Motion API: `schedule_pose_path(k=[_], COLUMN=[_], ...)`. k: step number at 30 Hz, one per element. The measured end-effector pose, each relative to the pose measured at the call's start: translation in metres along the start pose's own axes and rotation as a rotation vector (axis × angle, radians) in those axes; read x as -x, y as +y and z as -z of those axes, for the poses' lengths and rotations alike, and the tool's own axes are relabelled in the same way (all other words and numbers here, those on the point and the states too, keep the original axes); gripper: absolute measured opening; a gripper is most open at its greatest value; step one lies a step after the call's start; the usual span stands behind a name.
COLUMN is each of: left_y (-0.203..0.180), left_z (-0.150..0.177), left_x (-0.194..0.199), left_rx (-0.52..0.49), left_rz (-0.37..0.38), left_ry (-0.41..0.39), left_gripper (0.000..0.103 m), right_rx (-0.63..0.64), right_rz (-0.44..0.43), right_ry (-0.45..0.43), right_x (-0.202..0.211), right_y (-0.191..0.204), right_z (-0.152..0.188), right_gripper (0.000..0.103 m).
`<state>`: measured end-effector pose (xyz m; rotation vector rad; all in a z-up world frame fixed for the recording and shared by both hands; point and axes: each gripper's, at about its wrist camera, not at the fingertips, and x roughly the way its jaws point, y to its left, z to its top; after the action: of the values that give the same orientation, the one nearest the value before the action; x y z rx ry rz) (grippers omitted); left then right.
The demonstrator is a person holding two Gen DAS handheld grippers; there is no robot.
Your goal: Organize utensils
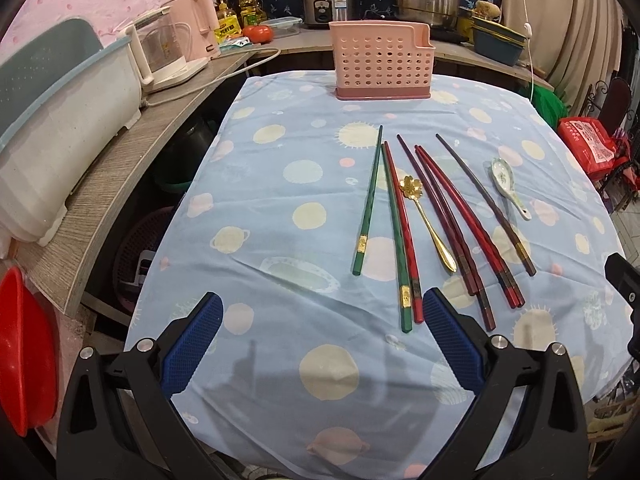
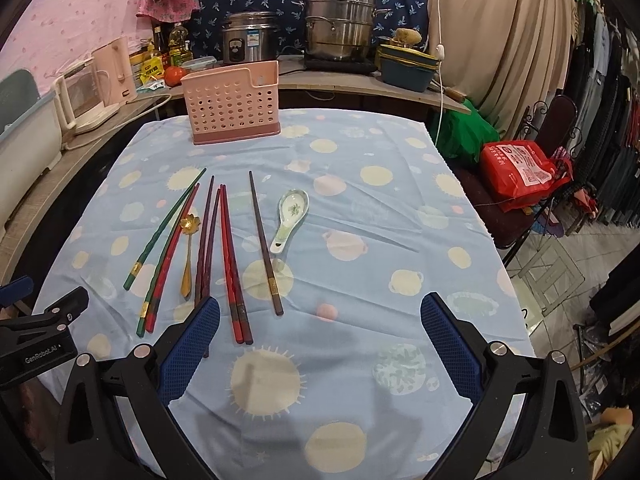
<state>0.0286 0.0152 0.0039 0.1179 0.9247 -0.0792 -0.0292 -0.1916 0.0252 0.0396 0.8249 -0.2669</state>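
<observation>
A pink perforated utensil holder point(image 1: 380, 62) stands upright at the far edge of the table; it also shows in the right wrist view point(image 2: 236, 108). Several chopsticks lie side by side on the blue cloth: green ones point(image 1: 367, 204), red ones point(image 1: 468, 228) and a dark one point(image 1: 486, 204). A gold flower spoon point(image 1: 430, 224) lies among them. A white ceramic spoon point(image 2: 290, 220) lies to their right. My left gripper point(image 1: 322, 316) is open and empty, above the near ends of the chopsticks. My right gripper point(image 2: 320, 320) is open and empty, near the table's front.
The table has a blue spotted cloth point(image 2: 360, 208). A counter on the left holds a kettle point(image 1: 168, 56) and a dish tub point(image 1: 60, 132). A rice cooker point(image 2: 248, 40) and steel pots point(image 2: 340, 24) stand behind. A chair with a red bag point(image 2: 520, 172) is at right.
</observation>
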Motion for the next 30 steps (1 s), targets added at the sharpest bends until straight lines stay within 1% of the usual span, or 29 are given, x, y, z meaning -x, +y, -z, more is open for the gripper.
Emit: schedule_pose_path(k=[3, 5, 7, 10, 12, 17, 18, 20, 22, 24, 26, 27, 28, 30], left_y=[0.010, 0.020, 0.030, 0.038, 0.037, 0.020, 0.015, 0.009, 0.005, 0.002, 0.000, 0.000, 0.000, 0.000], left_z=[-0.006, -0.011, -0.016, -0.020, -0.022, -0.025, -0.026, -0.026, -0.026, -0.025, -0.026, -0.026, -0.026, -0.026], left_x=[-0.012, -0.025, -0.039, -0.058, -0.069, -0.089, -0.092, -0.098, -0.105, -0.109, -0.109, -0.108, -0.107, -0.107], left_rx=[0.030, 0.064, 0.102, 0.125, 0.117, 0.064, 0.049, 0.035, 0.028, 0.023, 0.013, 0.013, 0.013, 0.013], left_rz=[0.025, 0.030, 0.048, 0.060, 0.071, 0.130, 0.142, 0.158, 0.173, 0.171, 0.175, 0.185, 0.194, 0.213], left_ry=[0.010, 0.029, 0.044, 0.064, 0.071, 0.103, 0.107, 0.117, 0.132, 0.132, 0.123, 0.121, 0.119, 0.120], left_gripper=[0.095, 0.095, 0.095, 0.095, 0.093, 0.085, 0.083, 0.078, 0.066, 0.063, 0.057, 0.050, 0.040, 0.028], right_rx=[-0.015, -0.029, -0.035, -0.051, -0.068, -0.095, -0.100, -0.110, -0.119, -0.126, -0.130, -0.130, -0.132, -0.134], right_rz=[-0.005, -0.017, -0.017, -0.028, -0.039, -0.053, -0.058, -0.067, -0.079, -0.090, -0.097, -0.099, -0.102, -0.107], right_ry=[-0.003, 0.001, 0.005, 0.021, 0.028, 0.047, 0.049, 0.056, 0.060, 0.064, 0.069, 0.070, 0.073, 0.076], right_x=[-0.012, -0.024, -0.036, -0.059, -0.073, -0.100, -0.103, -0.110, -0.115, -0.118, -0.121, -0.122, -0.123, -0.124], right_y=[-0.002, -0.003, -0.003, -0.001, -0.001, 0.001, 0.001, 0.001, 0.001, 0.001, 0.001, 0.001, 0.002, 0.002], right_z=[-0.008, -0.015, -0.020, -0.031, -0.036, -0.047, -0.048, -0.050, -0.052, -0.053, -0.053, -0.053, -0.053, -0.052], right_gripper=[0.096, 0.091, 0.084, 0.079, 0.078, 0.068, 0.066, 0.063, 0.059, 0.056, 0.054, 0.053, 0.052, 0.052])
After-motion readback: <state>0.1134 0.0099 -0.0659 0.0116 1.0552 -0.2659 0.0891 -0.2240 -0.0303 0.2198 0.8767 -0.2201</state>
